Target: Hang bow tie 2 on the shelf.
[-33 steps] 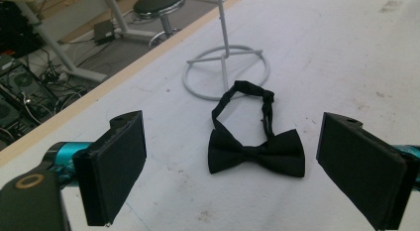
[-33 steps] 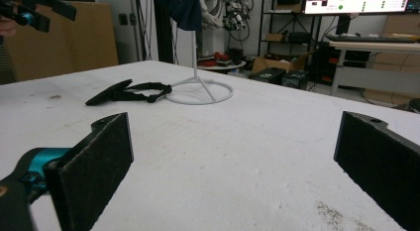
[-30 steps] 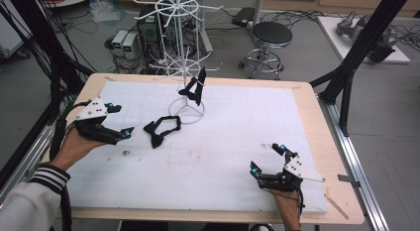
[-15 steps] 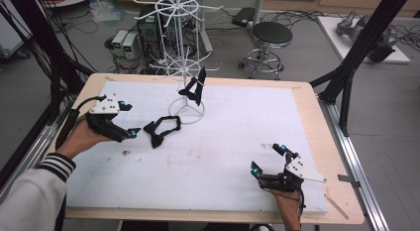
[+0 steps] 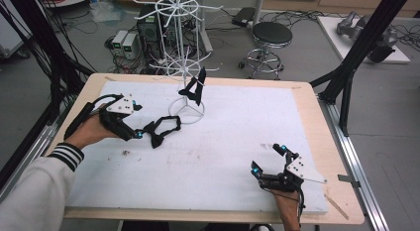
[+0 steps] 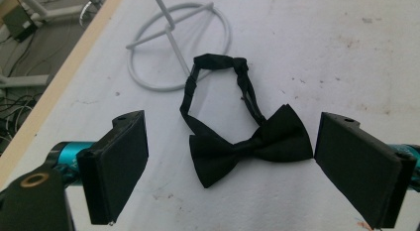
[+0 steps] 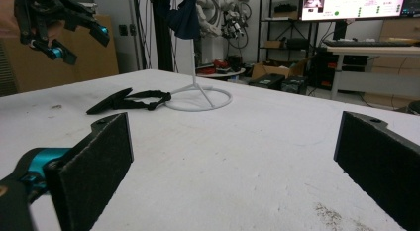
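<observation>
A black bow tie [image 5: 161, 130] [image 6: 247, 144] [image 7: 126, 100] with its neck strap lies flat on the white table cover, just left of the white wire rack's ring base [image 5: 186, 111] [image 6: 178, 57] [image 7: 198, 98]. My left gripper [image 5: 140, 133] [image 6: 232, 169] hovers open just above the bow, a jaw on either side, touching nothing. A second dark bow tie [image 5: 194, 89] [image 7: 182, 15] hangs on the rack's lower arm. My right gripper [image 5: 268, 159] [image 7: 233, 176] rests open and empty near the table's front right.
The tall white wire rack [image 5: 182, 37] stands at the table's back middle. The wooden table edge [image 5: 324, 142] borders the white cover. A stool [image 5: 270, 35], computer boxes and cables lie on the floor beyond. Black frame posts [image 5: 356, 57] flank the table.
My left gripper has moved right and forward from the table's left edge to just over the flat bow tie. The right gripper has stayed put.
</observation>
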